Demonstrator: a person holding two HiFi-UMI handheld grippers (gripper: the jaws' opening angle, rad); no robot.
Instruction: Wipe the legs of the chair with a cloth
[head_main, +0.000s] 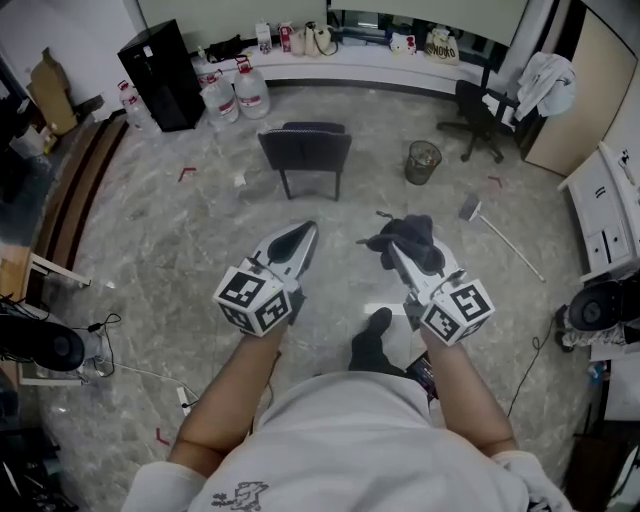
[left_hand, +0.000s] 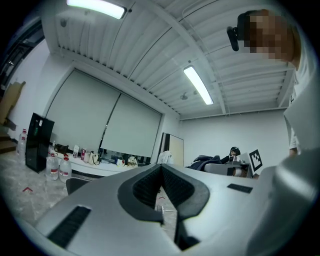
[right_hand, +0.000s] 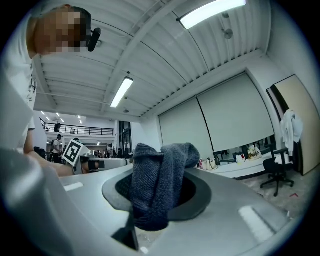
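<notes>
A dark chair (head_main: 305, 150) with thin black legs stands on the marble floor ahead of me in the head view, well beyond both grippers. My right gripper (head_main: 392, 246) points level toward it and is shut on a dark grey knitted cloth (head_main: 410, 236). In the right gripper view the cloth (right_hand: 160, 185) bunches up between the jaws and hides the tips. My left gripper (head_main: 306, 232) is held level beside it, to its left. Its tips meet, with nothing between them (left_hand: 161, 167). The seat edge of the chair (left_hand: 80, 184) shows low at the left of the left gripper view.
Water jugs (head_main: 237, 95) and a black cabinet (head_main: 160, 75) stand at the back left. A wire bin (head_main: 423, 160) and an office chair (head_main: 485, 115) are at the back right. A long-handled tool (head_main: 500, 232) lies on the floor to the right. My foot (head_main: 372, 340) is below the grippers.
</notes>
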